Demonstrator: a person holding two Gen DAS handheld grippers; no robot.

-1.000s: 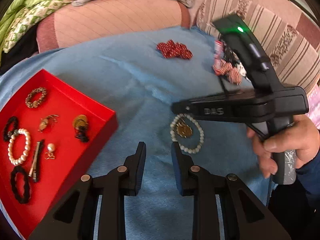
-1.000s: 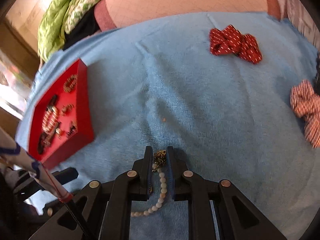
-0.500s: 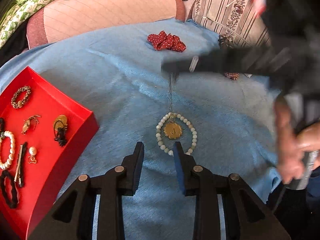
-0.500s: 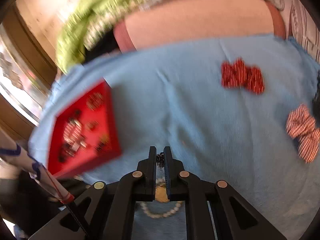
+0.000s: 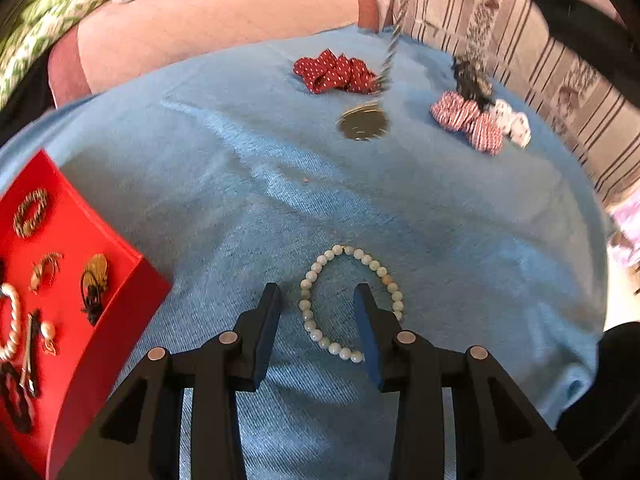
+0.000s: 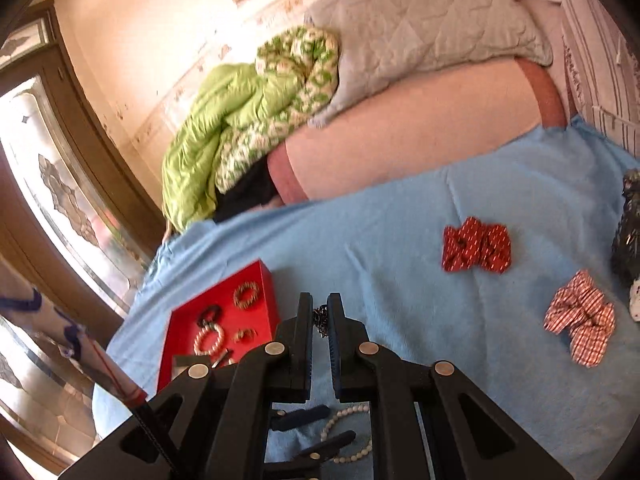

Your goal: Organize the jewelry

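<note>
Pendant necklace [image 5: 363, 124]: lifted clear of bead bracelet [image 5: 348, 300].
Right gripper [image 6: 320, 318] pinches its chain; left gripper [image 5: 316, 300], wide open, straddles bracelet.

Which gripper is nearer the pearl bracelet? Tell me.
Left. The left gripper has its open fingers straddling the pearl bracelet on the blue cloth. The right gripper is raised above it, pinching a chain.

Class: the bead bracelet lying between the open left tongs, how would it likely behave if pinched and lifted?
The bead bracelet is separate beads on a string, so it would probably droop. Round beads may slip from the left tongs. It looks light.
</note>
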